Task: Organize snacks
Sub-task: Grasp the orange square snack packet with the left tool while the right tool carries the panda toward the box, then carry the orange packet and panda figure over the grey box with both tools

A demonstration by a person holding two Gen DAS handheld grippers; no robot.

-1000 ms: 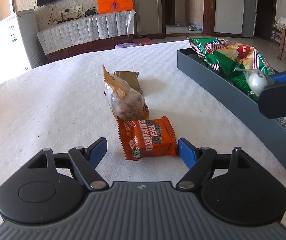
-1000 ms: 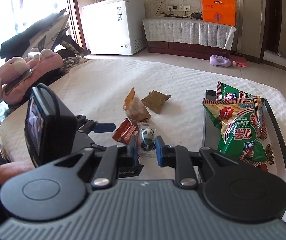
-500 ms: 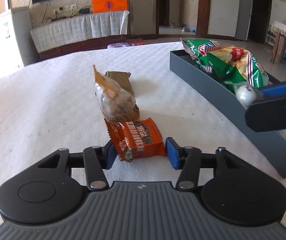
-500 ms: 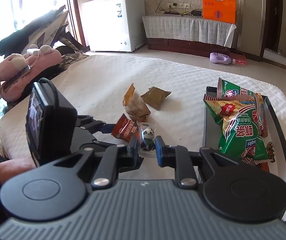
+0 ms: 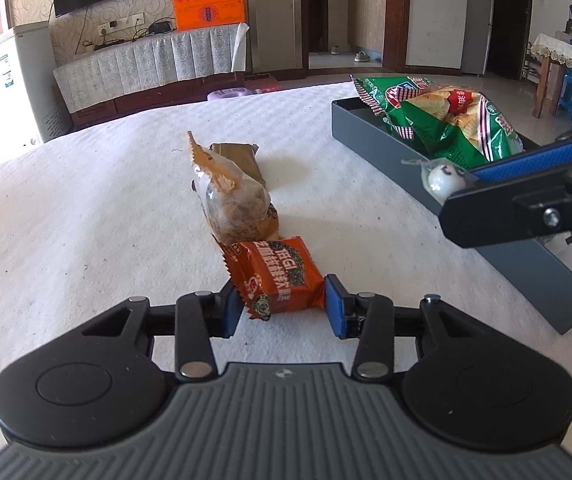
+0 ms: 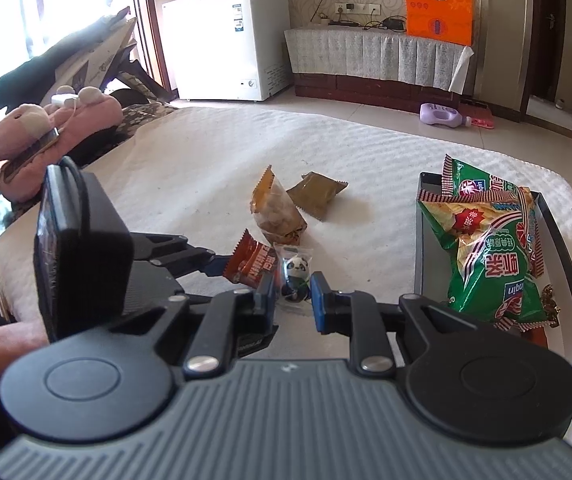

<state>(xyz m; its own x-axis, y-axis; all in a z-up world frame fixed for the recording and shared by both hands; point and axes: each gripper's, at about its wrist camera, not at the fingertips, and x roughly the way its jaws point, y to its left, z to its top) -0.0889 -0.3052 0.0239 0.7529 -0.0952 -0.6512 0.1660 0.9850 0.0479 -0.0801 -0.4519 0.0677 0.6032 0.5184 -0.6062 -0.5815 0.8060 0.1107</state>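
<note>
My left gripper (image 5: 284, 306) is shut on an orange snack packet (image 5: 276, 276), which also shows in the right wrist view (image 6: 251, 266), and holds it just above the white cloth. My right gripper (image 6: 293, 296) is shut on a small panda candy packet (image 6: 296, 272), seen as a white ball in the left wrist view (image 5: 440, 179) beside the grey tray (image 5: 498, 252). A clear packet of brown snacks (image 5: 234, 200) and a flat brown packet (image 5: 238, 158) lie ahead on the cloth. Green chip bags (image 6: 490, 244) fill the tray (image 6: 566, 248).
The white cloth-covered table (image 5: 86, 208) spreads to the left and behind. A pink plush toy (image 6: 46, 128) lies past the table's left edge. A white freezer (image 6: 222, 44) and a covered cabinet with an orange box (image 6: 438, 12) stand against the far wall.
My left gripper moved forward and closed its fingers on the orange packet, lifting it slightly. My right gripper kept the panda candy and shifted a little.
</note>
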